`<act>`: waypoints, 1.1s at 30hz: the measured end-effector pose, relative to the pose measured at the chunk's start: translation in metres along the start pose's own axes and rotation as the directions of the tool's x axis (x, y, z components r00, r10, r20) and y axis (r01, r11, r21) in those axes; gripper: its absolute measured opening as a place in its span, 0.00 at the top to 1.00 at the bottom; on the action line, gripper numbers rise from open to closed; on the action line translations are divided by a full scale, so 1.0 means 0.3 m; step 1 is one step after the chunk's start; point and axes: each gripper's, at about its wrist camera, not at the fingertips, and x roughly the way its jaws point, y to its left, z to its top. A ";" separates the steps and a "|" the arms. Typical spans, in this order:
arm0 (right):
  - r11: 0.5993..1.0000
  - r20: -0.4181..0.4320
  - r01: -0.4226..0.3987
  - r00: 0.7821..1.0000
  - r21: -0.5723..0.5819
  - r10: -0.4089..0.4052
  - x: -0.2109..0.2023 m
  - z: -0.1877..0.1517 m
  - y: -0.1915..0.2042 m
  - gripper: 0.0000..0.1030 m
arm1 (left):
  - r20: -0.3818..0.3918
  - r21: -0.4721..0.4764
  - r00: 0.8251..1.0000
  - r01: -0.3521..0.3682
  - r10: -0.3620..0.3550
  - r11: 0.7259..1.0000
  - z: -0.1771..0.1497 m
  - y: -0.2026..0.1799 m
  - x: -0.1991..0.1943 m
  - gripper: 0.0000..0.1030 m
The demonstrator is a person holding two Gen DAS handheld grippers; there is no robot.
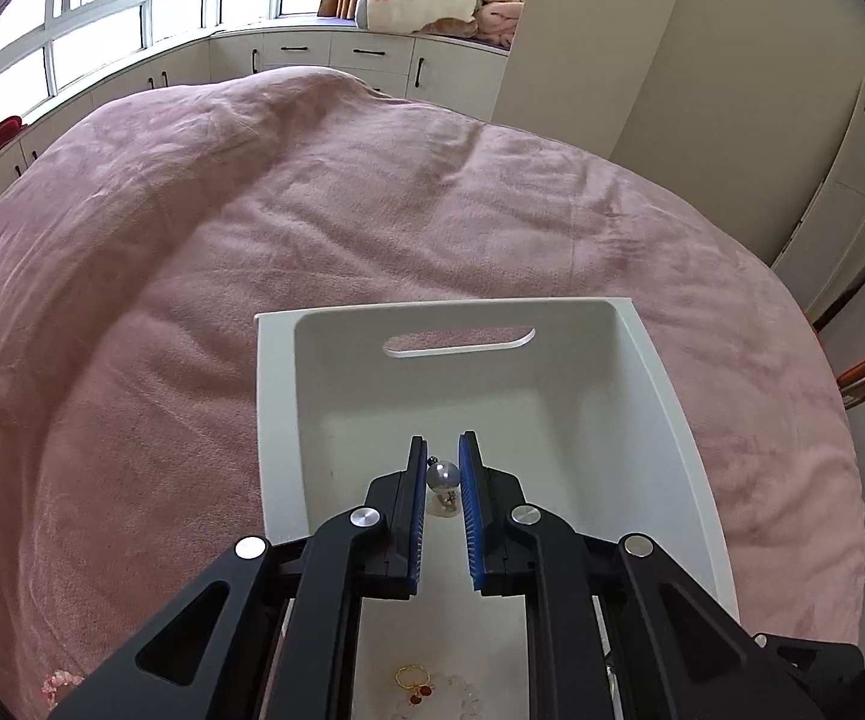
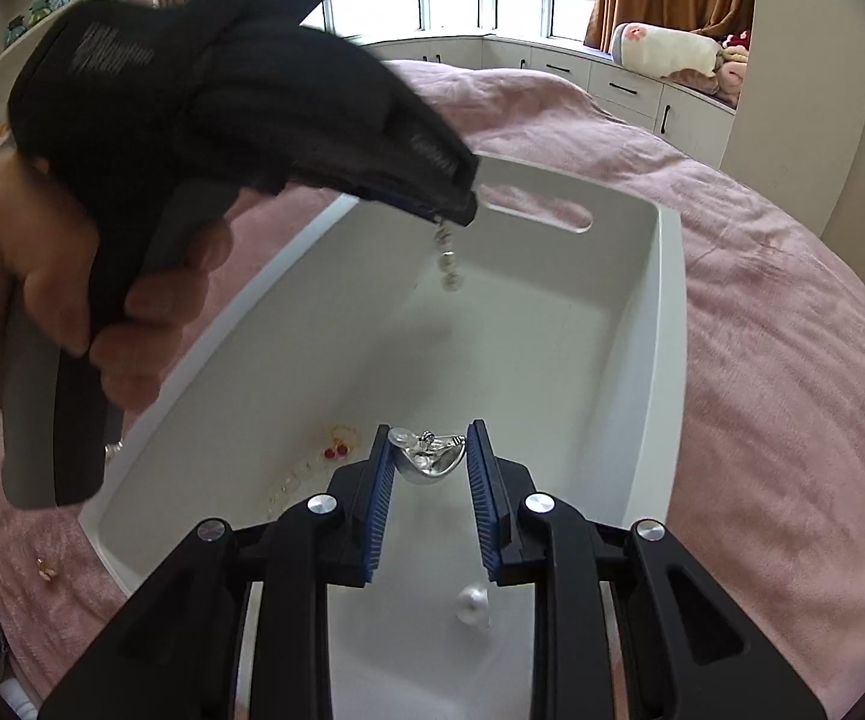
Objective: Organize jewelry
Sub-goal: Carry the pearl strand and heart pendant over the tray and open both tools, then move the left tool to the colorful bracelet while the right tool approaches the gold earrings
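Note:
A white tray (image 1: 660,384) lies on the pink bed. My left gripper (image 1: 441,450) holds a pearl drop earring (image 1: 443,477) between its blue pads above the tray floor; from the right wrist view it (image 2: 450,213) hangs the pearls (image 2: 449,264) over the tray (image 2: 669,324). My right gripper (image 2: 429,438) is shut on a silver heart-shaped earring (image 2: 429,462) low inside the tray. A gold ring with red charms (image 1: 414,684) (image 2: 339,444) and a loose pearl piece (image 2: 473,603) lie on the tray floor.
The pink blanket (image 1: 252,240) surrounds the tray. A small earring (image 2: 44,567) lies on the blanket left of the tray. White cabinets and windows stand behind the bed. A white wardrobe wall (image 1: 702,90) rises at right.

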 end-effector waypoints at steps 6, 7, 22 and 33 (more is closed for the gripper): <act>1.000 0.010 0.014 1.000 -0.022 -0.014 0.000 -0.016 0.024 0.74 | -0.036 0.021 0.999 -0.017 0.017 1.000 -0.013 -0.025 0.044 0.84; 0.999 0.010 0.017 1.000 -0.030 -0.017 0.002 -0.018 0.027 0.74 | -0.040 0.021 0.999 -0.018 0.018 1.000 -0.015 -0.025 0.049 0.84; 0.998 0.107 0.041 0.994 -0.049 -0.036 -0.092 0.014 0.051 0.38 | 0.053 0.013 0.998 0.032 -0.033 0.999 0.005 0.000 -0.091 0.46; 0.993 0.261 0.030 0.965 -0.114 0.001 -0.247 0.062 0.179 0.26 | 0.269 0.117 0.963 -0.043 0.010 0.992 -0.057 0.111 -0.477 0.32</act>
